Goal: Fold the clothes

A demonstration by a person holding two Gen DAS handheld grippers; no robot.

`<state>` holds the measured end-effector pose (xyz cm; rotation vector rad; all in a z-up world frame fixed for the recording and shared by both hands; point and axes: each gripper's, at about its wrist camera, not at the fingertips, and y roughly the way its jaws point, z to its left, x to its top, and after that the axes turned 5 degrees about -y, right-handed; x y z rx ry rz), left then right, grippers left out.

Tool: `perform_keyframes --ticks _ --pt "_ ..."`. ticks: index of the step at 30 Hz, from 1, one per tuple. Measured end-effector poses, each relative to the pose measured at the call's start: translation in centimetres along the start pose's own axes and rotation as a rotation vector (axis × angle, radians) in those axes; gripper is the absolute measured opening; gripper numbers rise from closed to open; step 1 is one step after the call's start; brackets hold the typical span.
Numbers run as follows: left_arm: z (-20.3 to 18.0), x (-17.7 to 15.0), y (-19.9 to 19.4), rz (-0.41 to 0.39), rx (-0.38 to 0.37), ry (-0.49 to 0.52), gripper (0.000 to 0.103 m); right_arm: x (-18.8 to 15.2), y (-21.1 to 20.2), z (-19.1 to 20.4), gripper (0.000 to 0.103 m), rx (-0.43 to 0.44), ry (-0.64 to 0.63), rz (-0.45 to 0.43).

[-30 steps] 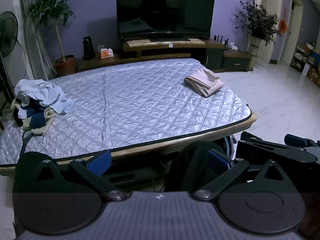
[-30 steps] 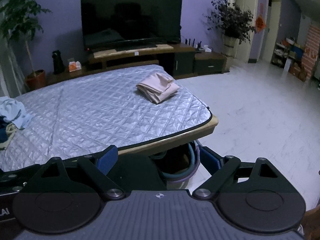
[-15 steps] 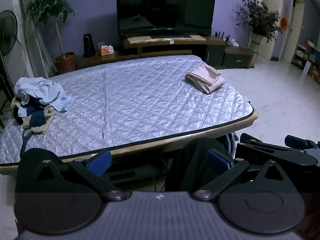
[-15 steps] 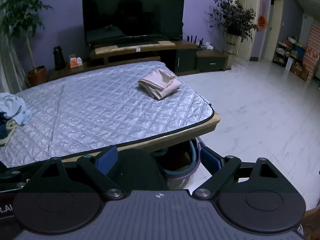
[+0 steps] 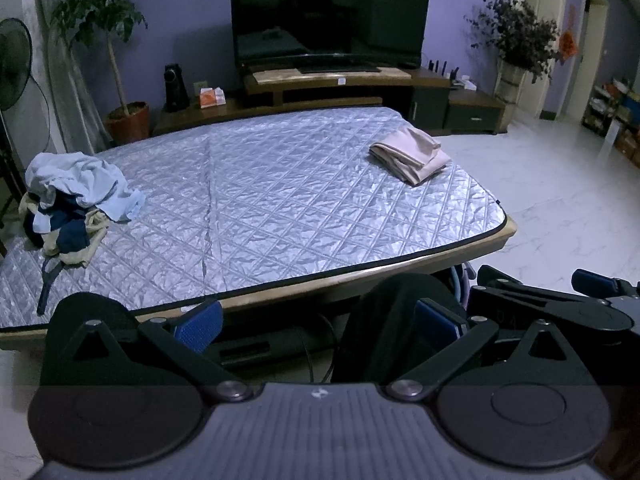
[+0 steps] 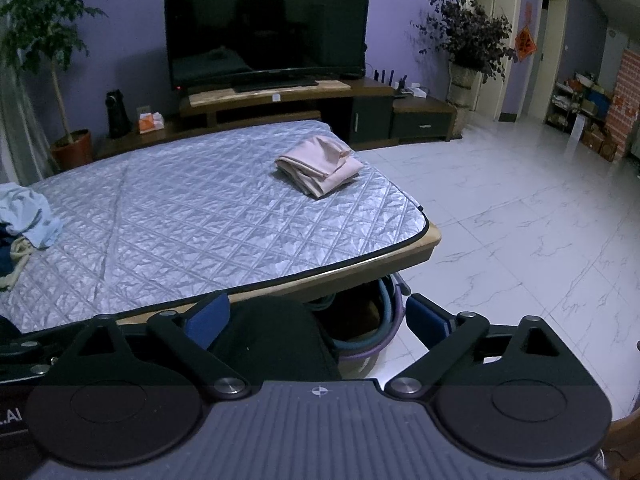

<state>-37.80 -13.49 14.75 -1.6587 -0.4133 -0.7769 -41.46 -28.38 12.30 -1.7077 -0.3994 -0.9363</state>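
Observation:
A folded pink garment (image 5: 408, 154) (image 6: 320, 166) lies near the far right corner of the table (image 5: 280, 208), which has a silver quilted cover. A pile of unfolded clothes (image 5: 76, 200) (image 6: 24, 216), light blue, navy and cream, sits at the table's left edge. My left gripper (image 5: 318, 324) is open and empty, held just below the table's near edge. My right gripper (image 6: 318, 320) hangs by the near right corner. Its jaws are opening, with nothing between them. Neither gripper touches any cloth.
Under the table's near edge are a dark rounded object (image 6: 272, 340) and a purple-rimmed basin (image 6: 384, 324). A TV (image 5: 328, 12) on a low wooden stand, a potted plant (image 5: 120, 80) and a fan (image 5: 12, 56) stand behind. White marble floor (image 6: 520, 220) spreads to the right.
The right gripper's fingers have spread slightly wider. Neither hand has shifted, and the clothes lie as before.

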Motion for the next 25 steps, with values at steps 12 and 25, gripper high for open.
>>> perform_keyframes --ticks 12,25 --pt "1.0 1.5 3.0 0.085 -0.035 -0.012 0.102 1.5 2.3 0.5 0.1 0.009 0.026 0.024" --pt "2.8 4.5 6.4 0.008 -0.084 -0.02 0.098 5.1 7.2 2.9 0.1 0.015 0.027 0.055"
